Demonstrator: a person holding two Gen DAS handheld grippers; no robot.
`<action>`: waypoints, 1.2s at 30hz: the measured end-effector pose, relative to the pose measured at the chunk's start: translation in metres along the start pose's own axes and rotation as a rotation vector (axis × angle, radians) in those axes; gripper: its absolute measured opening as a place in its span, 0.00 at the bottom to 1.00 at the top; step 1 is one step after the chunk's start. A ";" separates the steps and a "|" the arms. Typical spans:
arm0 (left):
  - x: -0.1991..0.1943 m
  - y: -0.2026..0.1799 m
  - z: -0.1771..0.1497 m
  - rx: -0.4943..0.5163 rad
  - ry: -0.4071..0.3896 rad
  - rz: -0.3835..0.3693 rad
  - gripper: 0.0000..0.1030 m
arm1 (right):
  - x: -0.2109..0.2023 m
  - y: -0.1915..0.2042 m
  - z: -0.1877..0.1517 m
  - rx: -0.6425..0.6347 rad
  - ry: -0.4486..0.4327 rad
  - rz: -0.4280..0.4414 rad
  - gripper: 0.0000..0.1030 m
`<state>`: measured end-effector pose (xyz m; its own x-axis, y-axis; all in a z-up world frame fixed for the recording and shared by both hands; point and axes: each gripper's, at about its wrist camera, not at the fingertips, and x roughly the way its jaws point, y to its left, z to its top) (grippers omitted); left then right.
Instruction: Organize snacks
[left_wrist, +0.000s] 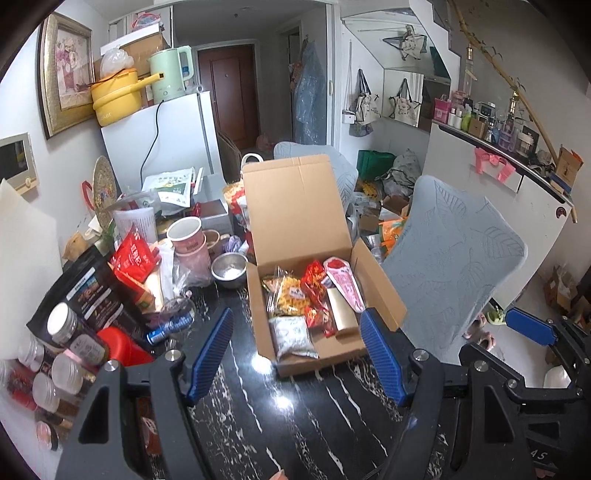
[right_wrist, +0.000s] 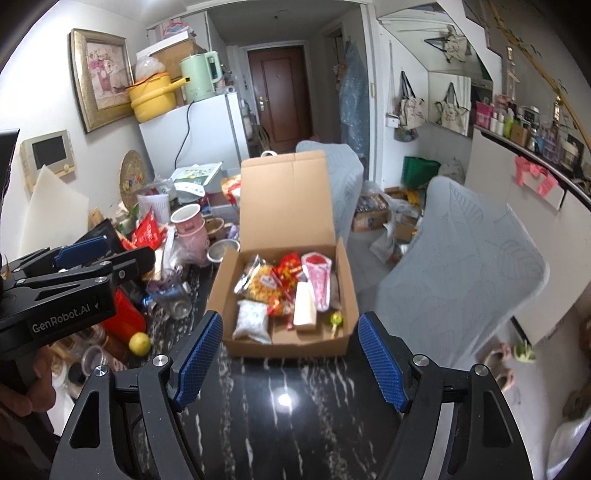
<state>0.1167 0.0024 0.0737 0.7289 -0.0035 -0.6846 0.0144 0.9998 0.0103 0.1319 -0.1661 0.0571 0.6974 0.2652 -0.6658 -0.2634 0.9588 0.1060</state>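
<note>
Snacks sit packed in cardboard box (right_wrist: 284, 343) w/ lid up; left gripper (left_wrist: 295, 354) & right gripper (right_wrist: 288, 360) jaws apart, empty. Risk: shutting the lid could crush the tall pink packet (right_wrist: 317, 280).

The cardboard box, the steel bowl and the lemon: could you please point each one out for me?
cardboard box (right_wrist: 284, 195), right wrist view, on the inside of its raised lid.
steel bowl (left_wrist: 229, 271), left wrist view, on its inner bottom.
lemon (right_wrist: 140, 343), right wrist view, on the middle of its yellow peel.
</note>
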 end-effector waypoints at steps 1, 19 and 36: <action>-0.001 0.000 -0.003 -0.002 0.005 -0.007 0.69 | -0.001 0.000 -0.003 0.002 0.004 -0.001 0.75; -0.011 -0.006 -0.026 -0.001 0.039 -0.022 0.69 | -0.014 0.001 -0.021 0.015 0.024 -0.005 0.75; -0.013 -0.009 -0.030 0.002 0.059 -0.040 0.69 | -0.020 0.001 -0.029 0.018 0.034 -0.024 0.75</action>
<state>0.0869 -0.0056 0.0608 0.6858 -0.0422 -0.7266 0.0444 0.9989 -0.0160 0.0989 -0.1736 0.0492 0.6804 0.2387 -0.6929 -0.2347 0.9666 0.1026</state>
